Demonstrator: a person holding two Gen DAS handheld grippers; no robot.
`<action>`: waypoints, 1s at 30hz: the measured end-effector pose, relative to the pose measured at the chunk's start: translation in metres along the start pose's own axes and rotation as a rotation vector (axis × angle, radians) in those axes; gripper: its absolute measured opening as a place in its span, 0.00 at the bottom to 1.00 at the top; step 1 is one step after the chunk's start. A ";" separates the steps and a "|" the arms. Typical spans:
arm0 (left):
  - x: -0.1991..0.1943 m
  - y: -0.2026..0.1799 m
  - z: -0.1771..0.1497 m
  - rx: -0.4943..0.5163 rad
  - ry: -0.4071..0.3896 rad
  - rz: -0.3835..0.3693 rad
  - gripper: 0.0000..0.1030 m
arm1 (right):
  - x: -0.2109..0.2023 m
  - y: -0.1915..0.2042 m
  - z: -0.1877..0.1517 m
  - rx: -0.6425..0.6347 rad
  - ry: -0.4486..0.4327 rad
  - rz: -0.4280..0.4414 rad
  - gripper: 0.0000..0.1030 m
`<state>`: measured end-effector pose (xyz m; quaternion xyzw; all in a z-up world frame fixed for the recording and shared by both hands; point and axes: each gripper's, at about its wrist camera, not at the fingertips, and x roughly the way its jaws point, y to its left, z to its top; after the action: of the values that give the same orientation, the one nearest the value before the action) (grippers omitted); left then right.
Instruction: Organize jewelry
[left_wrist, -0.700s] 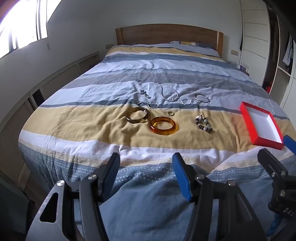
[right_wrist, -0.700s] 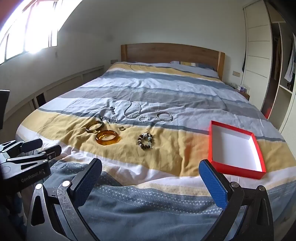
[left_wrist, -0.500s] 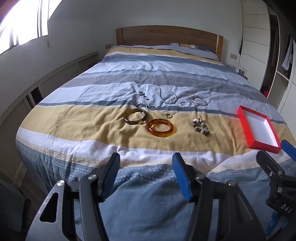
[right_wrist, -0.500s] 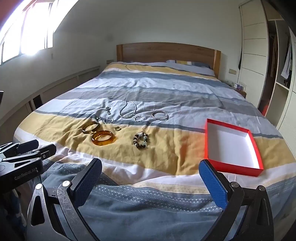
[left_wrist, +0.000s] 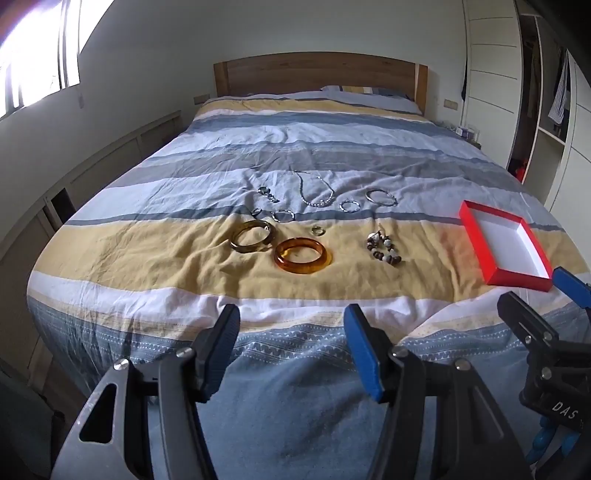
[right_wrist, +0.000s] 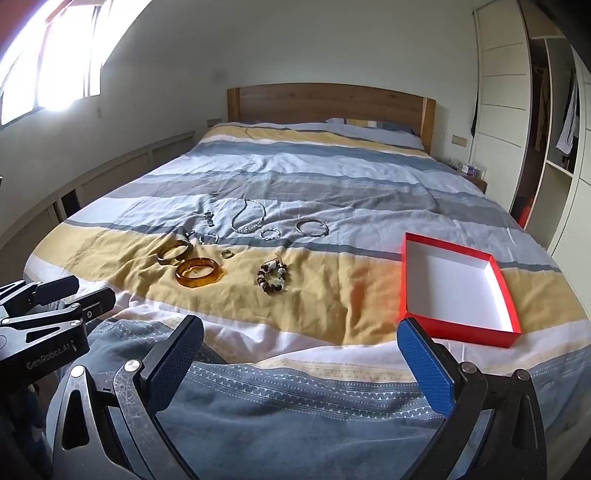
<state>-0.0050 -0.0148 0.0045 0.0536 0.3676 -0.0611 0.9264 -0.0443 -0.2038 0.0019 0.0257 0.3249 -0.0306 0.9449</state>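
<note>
Jewelry lies spread on the striped bedspread: an amber bangle (left_wrist: 303, 255) (right_wrist: 199, 272), a darker olive bangle (left_wrist: 252, 240) (right_wrist: 175, 252), a beaded bracelet (left_wrist: 384, 252) (right_wrist: 272, 277), a small ring (left_wrist: 317, 230), several silver rings and hoops (left_wrist: 381, 196) and a chain necklace (left_wrist: 316, 192) (right_wrist: 249, 218). A shallow red box (left_wrist: 504, 247) (right_wrist: 458, 291) with a white inside stands empty at the right. My left gripper (left_wrist: 291, 325) hangs open over the bed's near edge. My right gripper (right_wrist: 301, 336) is open wide, well short of the jewelry.
The bed (right_wrist: 332, 173) fills the room, with a wooden headboard (right_wrist: 328, 103) at the far end. A low panelled wall (left_wrist: 92, 162) runs along the left and a wardrobe (right_wrist: 535, 110) along the right. The other gripper shows at each view's side edge.
Both views have drifted slightly back and up, so the jewelry and red box sit a little lower and nearer in frame. Both grippers stayed open.
</note>
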 end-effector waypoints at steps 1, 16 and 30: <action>0.000 0.000 0.000 0.000 0.003 -0.001 0.55 | 0.000 0.000 0.000 0.000 0.000 0.000 1.00; 0.007 -0.004 -0.004 0.031 0.007 0.006 0.55 | 0.004 0.005 -0.002 -0.013 -0.001 -0.005 1.00; 0.023 0.001 -0.007 0.021 0.014 0.011 0.55 | 0.014 -0.002 0.001 -0.009 0.021 -0.031 1.00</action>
<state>0.0069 -0.0150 -0.0158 0.0656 0.3729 -0.0596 0.9236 -0.0330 -0.2061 -0.0058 0.0166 0.3355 -0.0436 0.9409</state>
